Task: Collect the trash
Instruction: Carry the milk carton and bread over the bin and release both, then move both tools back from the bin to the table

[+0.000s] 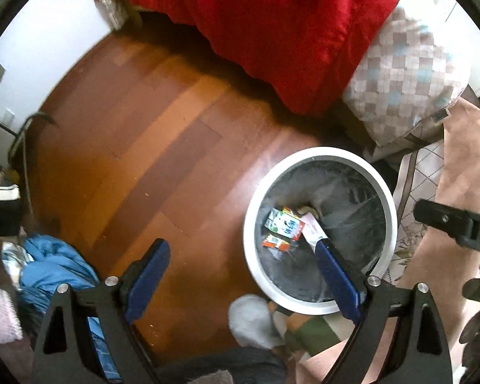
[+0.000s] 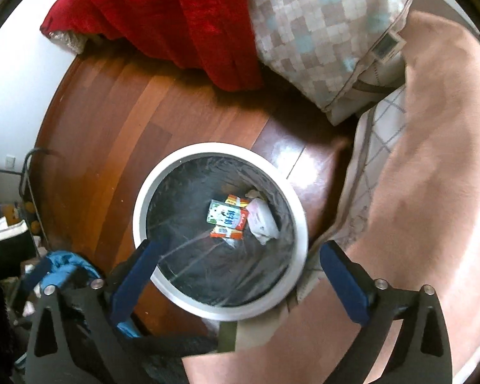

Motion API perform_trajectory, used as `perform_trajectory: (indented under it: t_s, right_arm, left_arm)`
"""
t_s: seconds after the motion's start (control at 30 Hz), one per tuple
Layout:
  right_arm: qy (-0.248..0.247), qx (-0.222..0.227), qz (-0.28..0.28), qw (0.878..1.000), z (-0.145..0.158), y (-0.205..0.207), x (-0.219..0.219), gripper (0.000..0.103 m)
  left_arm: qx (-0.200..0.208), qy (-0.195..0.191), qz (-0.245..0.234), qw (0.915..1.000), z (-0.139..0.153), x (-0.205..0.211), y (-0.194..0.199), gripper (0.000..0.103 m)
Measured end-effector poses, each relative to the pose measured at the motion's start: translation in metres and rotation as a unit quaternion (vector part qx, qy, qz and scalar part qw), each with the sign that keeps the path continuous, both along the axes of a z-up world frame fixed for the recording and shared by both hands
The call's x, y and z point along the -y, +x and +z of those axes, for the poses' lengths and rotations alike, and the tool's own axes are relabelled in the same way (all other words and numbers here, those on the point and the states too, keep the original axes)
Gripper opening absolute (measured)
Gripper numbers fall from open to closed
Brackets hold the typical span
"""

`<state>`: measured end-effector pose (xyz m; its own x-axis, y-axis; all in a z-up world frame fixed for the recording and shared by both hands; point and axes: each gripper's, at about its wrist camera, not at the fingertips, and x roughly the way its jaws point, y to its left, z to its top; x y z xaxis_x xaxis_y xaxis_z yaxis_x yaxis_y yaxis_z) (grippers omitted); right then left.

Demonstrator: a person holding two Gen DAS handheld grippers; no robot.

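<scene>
White-rimmed bin [image 2: 299, 224] holds a carton [image 2: 228, 217] lying flat; both claws, left [image 1: 241, 248] and right [image 2: 236, 249], gape empty; only the left view shows a grey slipper [image 1: 251, 320].

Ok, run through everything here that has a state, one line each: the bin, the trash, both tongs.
Trash bin: upright on the wooden floor, no lid, lined with a dark bag.
Snack wrappers: lying at the bottom of the bin.
White paper: crumpled, in the bin beside the wrappers.
Left tongs: open, empty.
Right tongs: open, empty, above the bin.
</scene>
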<state>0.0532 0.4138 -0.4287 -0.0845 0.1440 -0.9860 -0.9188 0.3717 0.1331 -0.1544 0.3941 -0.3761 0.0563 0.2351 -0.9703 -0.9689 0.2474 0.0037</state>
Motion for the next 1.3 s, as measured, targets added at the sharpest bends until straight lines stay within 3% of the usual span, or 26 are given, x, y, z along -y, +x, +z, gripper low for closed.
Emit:
perform_trajectory:
  t_s: [0.2, 0.53, 0.8, 1.1, 1.3]
  right_arm:
    - [-0.011, 0.045, 0.012, 0.999, 0.027, -0.012, 0.029, 0.103]
    - [0.01, 0.053, 0.003, 0.999, 0.063, -0.026, 0.067, 0.103]
    - [0.072, 0.061, -0.012, 0.995, 0.124, -0.035, 0.097, 0.103]
    - [0.168, 0.053, -0.05, 0.983, 0.205, -0.038, 0.156, 0.103]
    - [0.227, 0.032, -0.088, 0.969, 0.248, -0.027, 0.218, 0.103]
  left_arm:
    - [0.0, 0.014, -0.004, 0.9999, 0.02, 0.012, -0.004, 0.092]
    - [0.012, 0.042, -0.021, 0.9988, 0.061, 0.035, -0.004, 0.092]
    - [0.036, 0.088, -0.037, 0.9948, 0.119, 0.058, -0.008, 0.092]
    - [0.065, 0.145, -0.062, 0.9854, 0.186, 0.101, -0.008, 0.092]
    - [0.076, 0.164, -0.087, 0.9796, 0.201, 0.138, 0.02, 0.092]
